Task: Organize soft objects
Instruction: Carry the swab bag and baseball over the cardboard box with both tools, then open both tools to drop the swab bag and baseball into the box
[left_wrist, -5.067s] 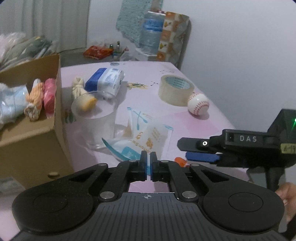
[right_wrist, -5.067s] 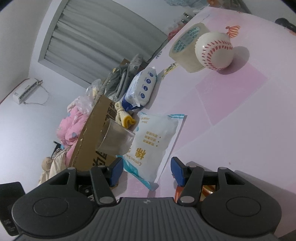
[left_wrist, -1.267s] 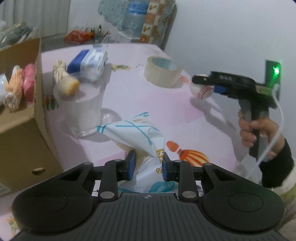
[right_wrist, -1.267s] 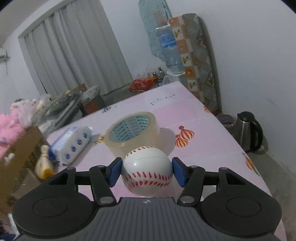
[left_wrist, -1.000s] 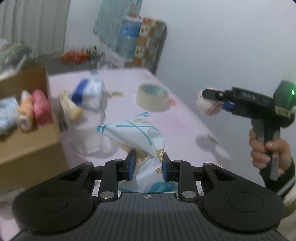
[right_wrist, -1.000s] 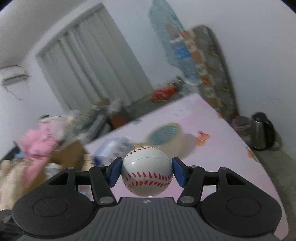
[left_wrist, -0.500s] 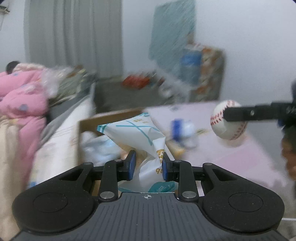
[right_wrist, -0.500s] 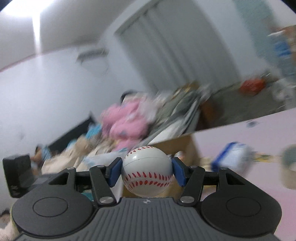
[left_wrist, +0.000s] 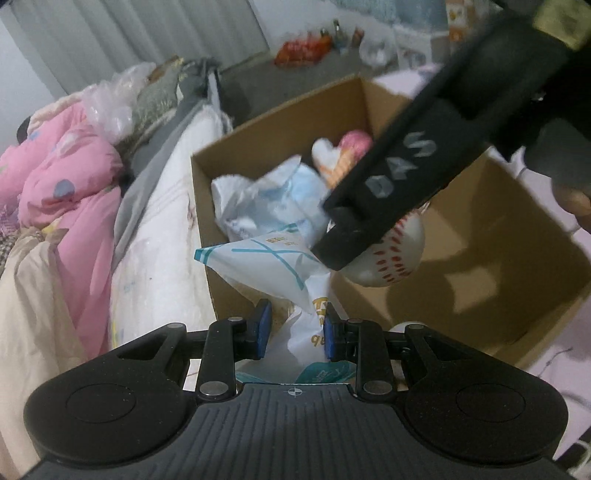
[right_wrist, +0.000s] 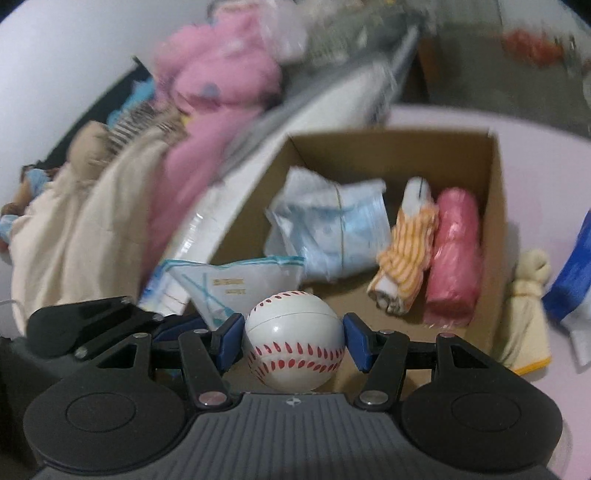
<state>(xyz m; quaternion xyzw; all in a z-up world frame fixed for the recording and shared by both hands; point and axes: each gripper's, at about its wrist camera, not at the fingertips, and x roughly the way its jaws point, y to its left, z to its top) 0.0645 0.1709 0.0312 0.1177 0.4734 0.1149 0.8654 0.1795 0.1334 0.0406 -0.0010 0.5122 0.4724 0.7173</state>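
Above the cardboard box (right_wrist: 495, 206), right tongs (right_wrist: 294, 341) clamp the baseball (right_wrist: 295, 341) across its middle and left tongs (left_wrist: 294, 328) pinch the crumpled plastic pouch (left_wrist: 273, 266); both judged light, yielding, slippery-skinned.

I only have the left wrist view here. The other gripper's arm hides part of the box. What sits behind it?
Observer: In the right wrist view, a pink roll lies against the far wall of the box, beside an orange-striped cloth.
Operator: Is the ball really gripped?
Observer: Yes, the right gripper has both pads pressed on the baseball.
Operator: Anything outside the box on that side?
Observer: A cream cloth bundle leans on its outer wall.
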